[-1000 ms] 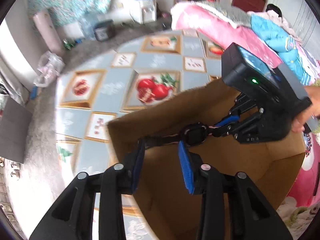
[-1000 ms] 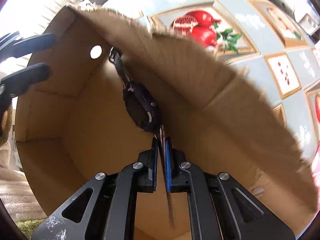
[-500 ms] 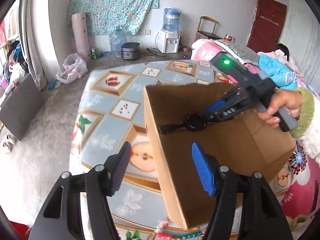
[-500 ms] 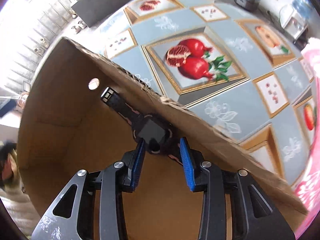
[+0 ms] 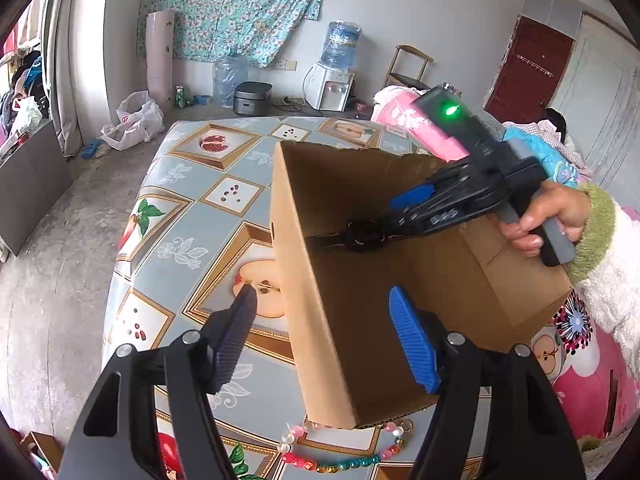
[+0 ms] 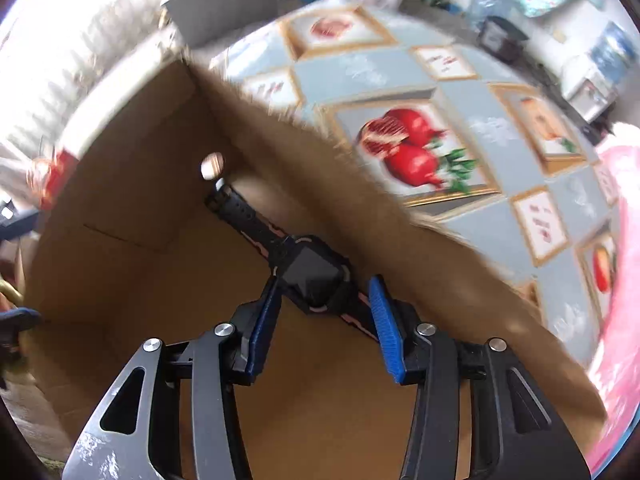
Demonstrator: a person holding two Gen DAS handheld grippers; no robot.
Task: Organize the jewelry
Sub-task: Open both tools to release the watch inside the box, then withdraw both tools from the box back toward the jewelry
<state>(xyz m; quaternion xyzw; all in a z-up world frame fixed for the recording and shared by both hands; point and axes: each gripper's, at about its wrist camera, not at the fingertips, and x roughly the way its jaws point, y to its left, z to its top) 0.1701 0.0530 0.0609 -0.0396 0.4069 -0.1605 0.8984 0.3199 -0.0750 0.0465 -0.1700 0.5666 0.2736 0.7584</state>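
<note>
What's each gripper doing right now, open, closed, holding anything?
Left gripper: open, empty, jaws just widened.
Right gripper: open, jaws just widened; watch between them inside the box, pads not pressing.

Cardboard box (image 5: 352, 320): matt brown, ragged torn rim toward 12 o'clock. Watch (image 6: 308, 272): black, glossy face, matt ribbed strap. Tablecloth (image 5: 188, 208): smooth, slightly shiny printed sheet. Gripper pads (image 6: 386, 330): ribbed blue, look rubbery; arms matt black, shiny metal bolts. Bead bracelet (image 5: 340, 458): glossy, at 6 o'clock.
</note>
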